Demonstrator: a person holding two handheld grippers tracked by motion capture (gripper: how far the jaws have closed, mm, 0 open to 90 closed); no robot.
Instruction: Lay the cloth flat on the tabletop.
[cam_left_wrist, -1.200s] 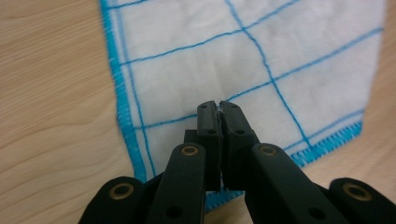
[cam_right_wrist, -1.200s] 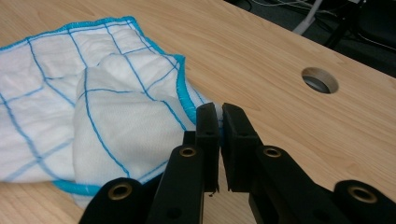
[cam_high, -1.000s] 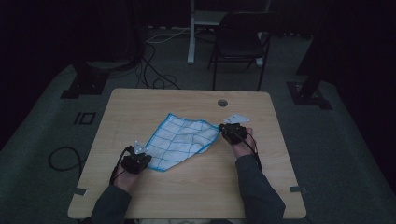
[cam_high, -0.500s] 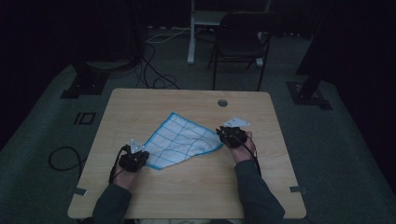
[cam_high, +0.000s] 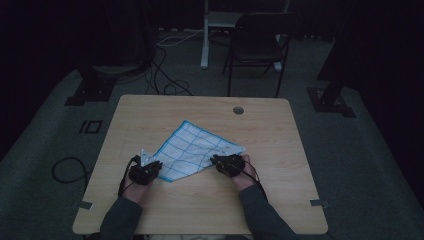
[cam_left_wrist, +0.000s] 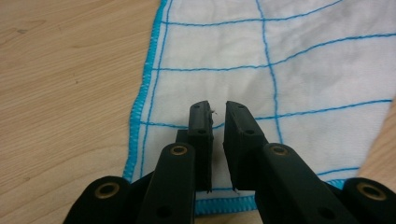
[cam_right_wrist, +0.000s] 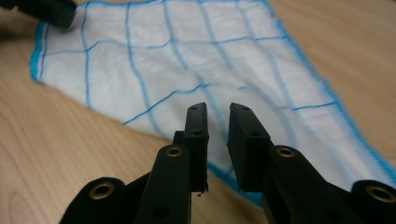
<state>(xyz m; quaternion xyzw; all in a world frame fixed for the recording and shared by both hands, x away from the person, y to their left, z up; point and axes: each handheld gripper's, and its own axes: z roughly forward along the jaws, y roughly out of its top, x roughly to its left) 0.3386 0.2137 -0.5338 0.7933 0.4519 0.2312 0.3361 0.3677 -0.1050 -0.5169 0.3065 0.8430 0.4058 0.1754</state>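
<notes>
Dim room: dark floor with cables (cam_high: 165, 75), a black chair (cam_high: 257, 47) and a white stand (cam_high: 206, 35) behind a light wooden tabletop (cam_high: 280, 200). A round hole (cam_high: 238, 110) sits near the tabletop's far edge.

One white cloth with a blue grid and blue hem (cam_high: 197, 150) lies flat on the tabletop, slightly toward the near side, between the two hands.

Left gripper (cam_high: 146, 171): rests at the cloth's near-left corner. In the left gripper view its fingers (cam_left_wrist: 201, 123) stand over the cloth (cam_left_wrist: 280, 74) just inside the hem, a narrow gap between them, nothing pinched; the jaws have just been opening, and the cloth lies flat beneath rather than between them.

Right gripper (cam_high: 227, 164): sits at the cloth's right edge. In the right gripper view its fingers (cam_right_wrist: 196, 123) hang above the hem of the cloth (cam_right_wrist: 154, 60), also narrowly parted and empty; the jaws have just been closing a little. The other gripper shows at the far corner (cam_right_wrist: 51, 10).
</notes>
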